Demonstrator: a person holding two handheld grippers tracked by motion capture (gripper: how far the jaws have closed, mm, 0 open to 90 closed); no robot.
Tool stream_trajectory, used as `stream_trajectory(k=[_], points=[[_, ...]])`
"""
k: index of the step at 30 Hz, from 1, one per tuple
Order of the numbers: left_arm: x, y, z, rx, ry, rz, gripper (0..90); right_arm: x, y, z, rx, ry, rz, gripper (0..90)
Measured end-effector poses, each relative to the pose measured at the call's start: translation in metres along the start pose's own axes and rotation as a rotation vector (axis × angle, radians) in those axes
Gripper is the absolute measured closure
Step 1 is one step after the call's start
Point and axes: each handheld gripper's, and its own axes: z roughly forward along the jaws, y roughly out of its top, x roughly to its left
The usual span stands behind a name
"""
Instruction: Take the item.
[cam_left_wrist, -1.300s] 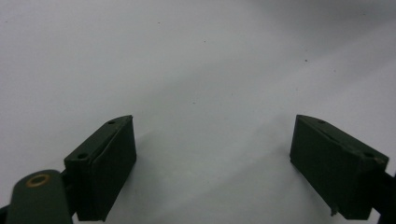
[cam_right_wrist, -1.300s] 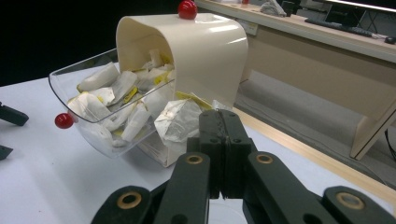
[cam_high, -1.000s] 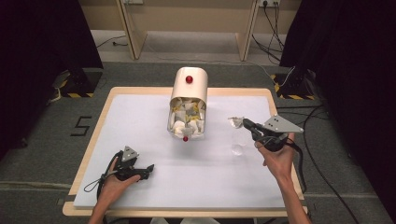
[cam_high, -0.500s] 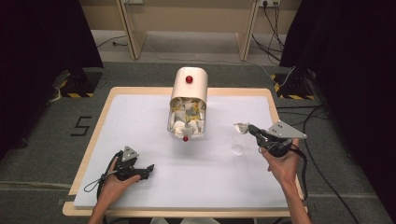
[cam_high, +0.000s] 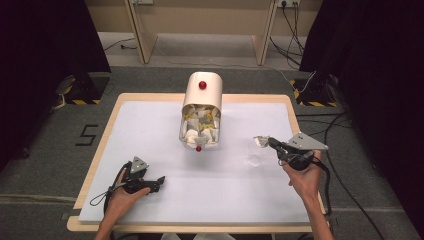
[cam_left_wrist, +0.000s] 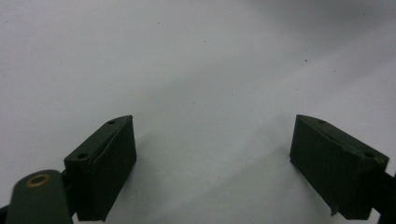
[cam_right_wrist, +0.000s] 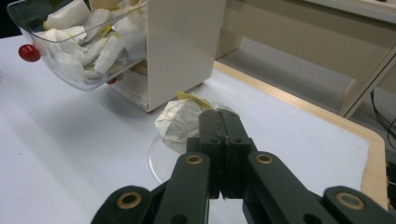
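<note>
A cream box (cam_high: 202, 92) with a red knob stands at the table's far middle. Its clear drawer (cam_high: 200, 131) is tipped open toward me and holds several white and yellow wrapped packets. My right gripper (cam_high: 265, 141) is shut on one such packet (cam_high: 259, 141), held above the table right of the drawer. In the right gripper view the packet (cam_right_wrist: 180, 121) hangs from the closed gripper (cam_right_wrist: 223, 116) over a clear round dish (cam_right_wrist: 156, 161). That dish (cam_high: 253, 160) lies on the mat just below. My left gripper (cam_high: 159, 181) rests at the front left, and it (cam_left_wrist: 212, 168) stands open over bare mat.
The white mat (cam_high: 150, 130) covers a wooden table whose bare rim (cam_high: 295, 115) runs close to the right gripper. Behind the table are cream furniture legs (cam_high: 142, 30) and cables on the floor (cam_high: 320, 85). The drawer's red knob (cam_high: 198, 148) juts toward the middle of the mat.
The right gripper has carried the packet a little to the right and toward me, away from the drawer. The left gripper has stayed put.
</note>
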Motion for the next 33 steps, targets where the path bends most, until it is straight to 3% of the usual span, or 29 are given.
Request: stream_trajectory(k=[23, 33], points=[[0.0, 0.0, 0.0, 0.0, 0.0, 0.0, 13.7, -0.001, -0.021, 0.023, 0.078, 0.004, 0.003, 88.9], [0.0, 0.0, 0.0, 0.0, 0.0, 0.0, 13.7, -0.001, -0.025, 0.028, 0.084, 0.004, 0.002, 81.8]])
